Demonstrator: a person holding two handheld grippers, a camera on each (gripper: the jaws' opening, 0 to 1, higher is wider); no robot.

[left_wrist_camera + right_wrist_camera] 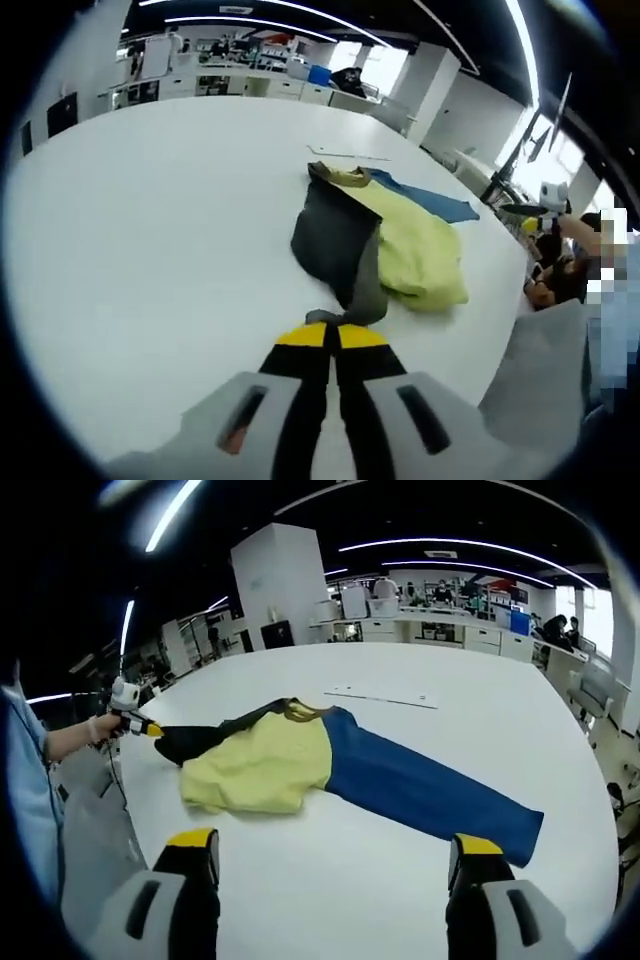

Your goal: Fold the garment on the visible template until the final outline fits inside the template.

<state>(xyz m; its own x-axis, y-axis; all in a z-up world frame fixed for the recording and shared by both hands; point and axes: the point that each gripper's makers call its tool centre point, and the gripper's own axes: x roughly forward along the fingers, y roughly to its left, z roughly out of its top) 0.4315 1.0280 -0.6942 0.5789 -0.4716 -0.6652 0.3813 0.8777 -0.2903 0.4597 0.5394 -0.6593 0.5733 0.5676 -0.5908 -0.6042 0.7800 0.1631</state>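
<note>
Lying across a broad white tabletop [330, 900] is a soft fabric garment in three colours [330, 760]: a pale yellow body, a dark grey sleeve, a long blue sleeve. Right gripper view: yellow panel [255, 770] near the view's left-centre, blue sleeve [420, 790] stretched flat toward the lower right, ending near the tabletop edge. Dark grey sleeve [205, 738] pulled out toward the left, off the yellow panel

Left gripper [128, 720] seen at far left of the right gripper view, held by a person's hand [100, 728]; its yellow-tipped fingers clenched on the end of the dark grey sleeve. Left gripper view agrees: own two yellow-and-black fingers [305, 335] pressed together with the grey cloth [340, 245] pinched at their tips, the sleeve running away from them up to the garment's collar. Yellow panel [420, 250] bunched beside it, a strip of blue [430, 198] beyond

Right gripper [335, 850]: fingers spread wide apart, released, nothing between them, hovering over bare tabletop on the near side of the garment, not touching cloth

Thin pale line marked on the tabletop [385, 697] just beyond the garment, apart from it; also seen in the left gripper view [345, 155]. Cannot tell whether this is the template outline

Person's light blue sleeve [25, 780] at the left edge of the right gripper view. Open office behind: white cabinets and desks [440, 630], ceiling strip lights [440, 546]
</note>
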